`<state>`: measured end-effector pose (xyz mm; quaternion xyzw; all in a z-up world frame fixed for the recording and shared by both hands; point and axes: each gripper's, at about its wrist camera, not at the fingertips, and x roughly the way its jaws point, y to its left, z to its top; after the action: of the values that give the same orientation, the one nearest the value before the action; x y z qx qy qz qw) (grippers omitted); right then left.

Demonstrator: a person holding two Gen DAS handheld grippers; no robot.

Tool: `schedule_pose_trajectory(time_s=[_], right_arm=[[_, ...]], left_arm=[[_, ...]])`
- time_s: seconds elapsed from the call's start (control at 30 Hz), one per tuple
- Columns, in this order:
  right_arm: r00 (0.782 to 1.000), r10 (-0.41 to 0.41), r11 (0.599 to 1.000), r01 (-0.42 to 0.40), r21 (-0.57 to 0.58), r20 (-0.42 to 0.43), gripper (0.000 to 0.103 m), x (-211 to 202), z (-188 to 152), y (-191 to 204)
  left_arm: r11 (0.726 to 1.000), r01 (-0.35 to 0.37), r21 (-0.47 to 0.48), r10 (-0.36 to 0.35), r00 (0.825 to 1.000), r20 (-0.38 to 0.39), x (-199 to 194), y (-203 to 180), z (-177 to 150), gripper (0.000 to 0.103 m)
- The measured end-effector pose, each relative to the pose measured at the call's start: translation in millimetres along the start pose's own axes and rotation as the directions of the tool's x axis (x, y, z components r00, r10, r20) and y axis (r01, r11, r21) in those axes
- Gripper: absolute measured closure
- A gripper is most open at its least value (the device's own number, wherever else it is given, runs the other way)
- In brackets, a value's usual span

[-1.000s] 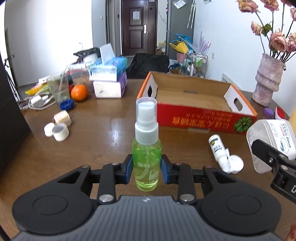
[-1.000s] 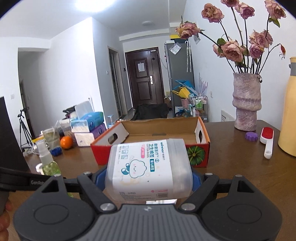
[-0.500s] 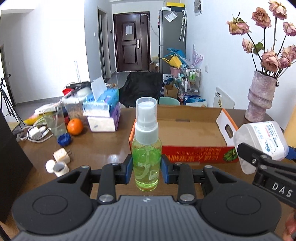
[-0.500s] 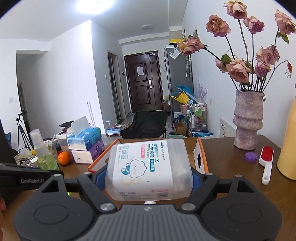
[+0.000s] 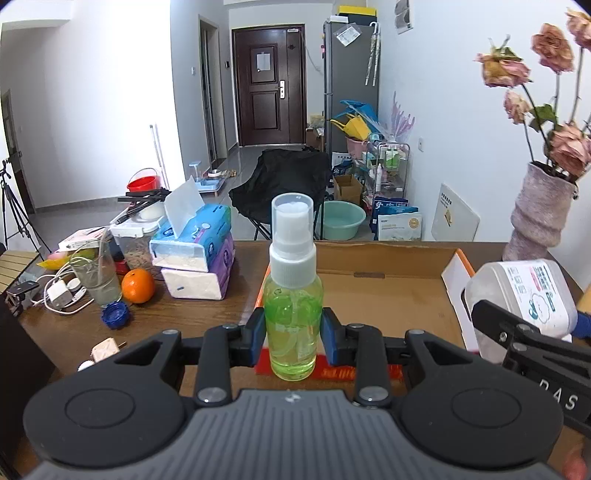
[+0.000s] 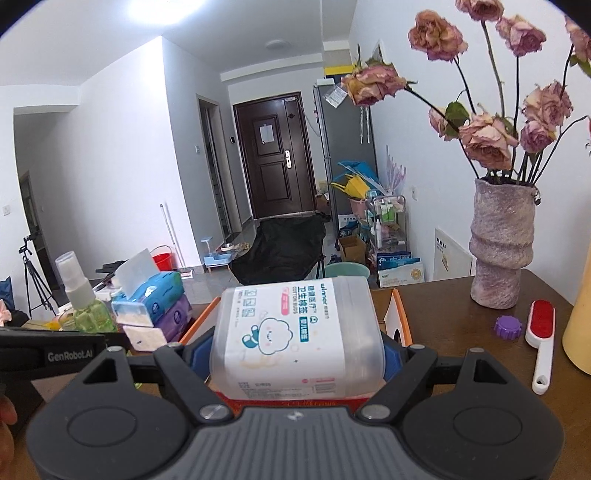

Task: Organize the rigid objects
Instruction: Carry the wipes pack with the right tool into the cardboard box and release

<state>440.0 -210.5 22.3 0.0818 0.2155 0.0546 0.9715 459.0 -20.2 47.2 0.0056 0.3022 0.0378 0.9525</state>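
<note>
Left gripper (image 5: 292,334) clamped mid-body on small clear-plastic spray bottle of green liquid (image 5: 291,295), right gripper (image 6: 297,354) clamped across wide translucent cotton-bud box (image 6: 295,332) — both held above the open cardboard box (image 5: 388,291); light, stiff, probably slick plastic — grip bodies, not the cap.

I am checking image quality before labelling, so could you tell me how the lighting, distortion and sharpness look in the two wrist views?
Left wrist view: even light, straight edges bowed by the fisheye, spray bottle sharp. Right wrist view: a ceiling light blows out at the top edge, dark vignette in the corners, cotton swab box label readable, far doorway softer.
</note>
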Motion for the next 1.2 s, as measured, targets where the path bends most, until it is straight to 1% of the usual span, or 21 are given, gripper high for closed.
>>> schedule_pose_trajectory(time_s=[0.23,0.47,0.53,0.6,0.77,1.0,1.2], right_arm=[[1.0,-0.004,0.999,0.005,0.04,-0.029,0.021,38.2,13.2,-11.1],[0.998,-0.022,0.999,0.025,0.046,-0.06,0.021,76.4,14.5,-17.2],[0.998,-0.02,0.998,0.023,0.051,-0.064,0.021,84.7,12.8,-20.3],[0.997,-0.025,0.998,0.029,0.049,-0.073,0.021,93.2,11.1,-22.2],[0.996,-0.032,0.999,0.036,0.039,-0.087,0.021,111.5,6.1,-25.9],[0.993,-0.048,0.998,0.052,0.033,-0.107,0.021,131.8,-4.1,-30.0],[0.992,-0.054,0.998,0.056,0.011,-0.117,0.021,143.8,-12.1,-30.2]], left_arm=[[1.0,-0.027,0.001,0.027,1.0,-0.014,39.0,-6.5,20.2,0.071],[0.999,-0.044,-0.001,0.044,0.998,-0.035,76.5,-13.1,27.7,0.071],[0.999,-0.046,0.001,0.046,0.998,-0.04,86.0,-15.7,27.4,0.071],[0.998,-0.069,0.008,0.069,0.996,-0.056,96.9,-19.3,27.3,0.071],[0.997,-0.078,0.013,0.078,0.994,-0.075,120.6,-21.4,25.0,0.071],[0.997,-0.075,0.001,0.075,0.992,-0.1,150.0,-19.2,16.7,0.071],[0.998,-0.066,-0.002,0.065,0.99,-0.121,165.5,-20.7,7.8,0.071]])
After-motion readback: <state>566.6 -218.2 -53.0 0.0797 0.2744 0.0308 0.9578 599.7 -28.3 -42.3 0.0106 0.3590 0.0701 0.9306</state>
